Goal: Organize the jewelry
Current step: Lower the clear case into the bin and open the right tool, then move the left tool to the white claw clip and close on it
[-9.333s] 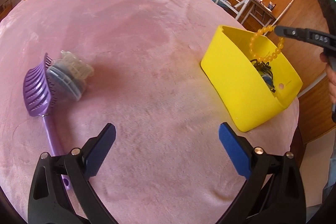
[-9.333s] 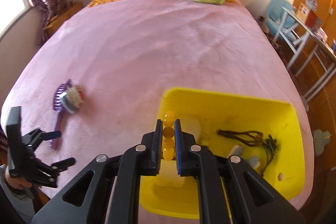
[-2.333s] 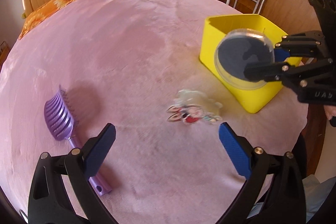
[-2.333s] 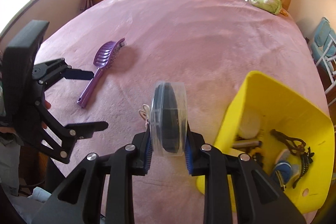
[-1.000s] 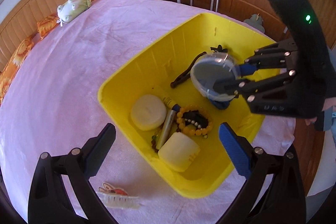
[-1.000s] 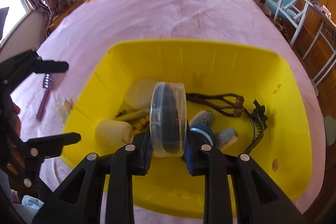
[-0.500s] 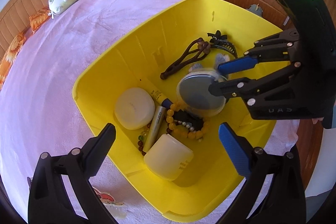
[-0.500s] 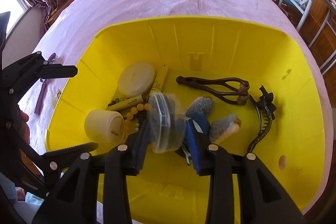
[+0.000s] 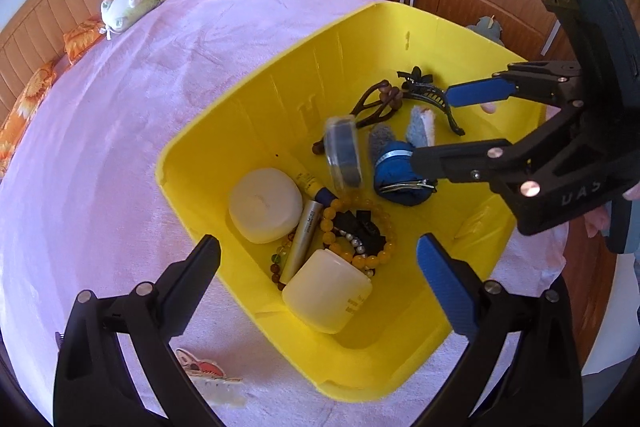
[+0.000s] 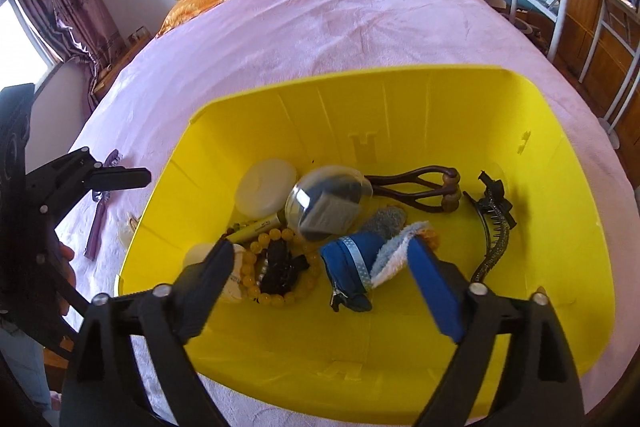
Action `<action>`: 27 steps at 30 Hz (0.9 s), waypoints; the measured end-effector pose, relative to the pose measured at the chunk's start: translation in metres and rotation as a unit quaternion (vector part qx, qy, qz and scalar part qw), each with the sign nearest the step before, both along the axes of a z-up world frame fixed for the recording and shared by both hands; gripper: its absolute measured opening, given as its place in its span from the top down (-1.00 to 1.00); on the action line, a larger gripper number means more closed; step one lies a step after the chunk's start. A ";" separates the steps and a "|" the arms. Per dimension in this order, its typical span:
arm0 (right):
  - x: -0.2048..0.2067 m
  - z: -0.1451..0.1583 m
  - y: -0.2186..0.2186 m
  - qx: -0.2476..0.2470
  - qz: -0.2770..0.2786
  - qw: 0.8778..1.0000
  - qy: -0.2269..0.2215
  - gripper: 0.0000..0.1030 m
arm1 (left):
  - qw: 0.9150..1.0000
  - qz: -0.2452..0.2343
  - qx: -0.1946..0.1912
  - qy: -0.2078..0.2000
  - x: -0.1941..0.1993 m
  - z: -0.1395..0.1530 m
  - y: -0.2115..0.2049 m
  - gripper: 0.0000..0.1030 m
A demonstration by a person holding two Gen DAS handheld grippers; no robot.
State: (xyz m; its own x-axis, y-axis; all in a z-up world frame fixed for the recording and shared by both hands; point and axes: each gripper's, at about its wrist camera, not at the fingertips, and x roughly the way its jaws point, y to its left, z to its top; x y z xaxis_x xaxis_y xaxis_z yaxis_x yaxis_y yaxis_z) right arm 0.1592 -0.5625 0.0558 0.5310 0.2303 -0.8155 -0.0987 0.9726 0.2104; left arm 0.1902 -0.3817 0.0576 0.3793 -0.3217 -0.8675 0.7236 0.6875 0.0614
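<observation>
Resting tilted, blurred clear round case [image 10: 329, 202]

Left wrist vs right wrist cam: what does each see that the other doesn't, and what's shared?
Left wrist only: the colourful hair clip on the bedspread beside the bin, and the square cream case in full.

Right wrist only: the purple hairbrush on the bed and the curtained window.

Both: the yellow bin, the clear round case inside it, the amber bead bracelet, and both claws open.

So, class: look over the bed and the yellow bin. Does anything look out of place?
Yes. A colourful hair clip and a purple hairbrush lie loose on the pink bedspread, outside the yellow bin holding the rest.
</observation>
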 end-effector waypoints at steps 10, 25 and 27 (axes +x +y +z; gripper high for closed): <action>-0.055 0.024 0.041 0.026 -0.022 0.990 -0.134 -0.83 | 0.996 0.082 -0.017 -0.043 -0.015 0.010 0.082 -0.87; -0.096 0.008 0.154 0.022 0.102 0.977 -0.184 -0.84 | 0.973 0.231 -0.009 -0.023 -0.035 -0.062 0.173 -0.87; -0.101 0.005 0.164 0.018 0.111 0.975 -0.191 -0.85 | 0.972 0.234 -0.021 -0.022 -0.035 -0.066 0.179 -0.87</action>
State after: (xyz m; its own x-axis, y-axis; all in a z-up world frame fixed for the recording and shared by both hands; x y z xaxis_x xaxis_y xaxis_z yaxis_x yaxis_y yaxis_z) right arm 0.0586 -0.3985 0.0607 0.7284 0.3995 -0.5566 -0.3841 0.9108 0.1511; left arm 0.1547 -0.2025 -0.0080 0.5292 -0.1405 -0.8368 0.3283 0.9433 0.0493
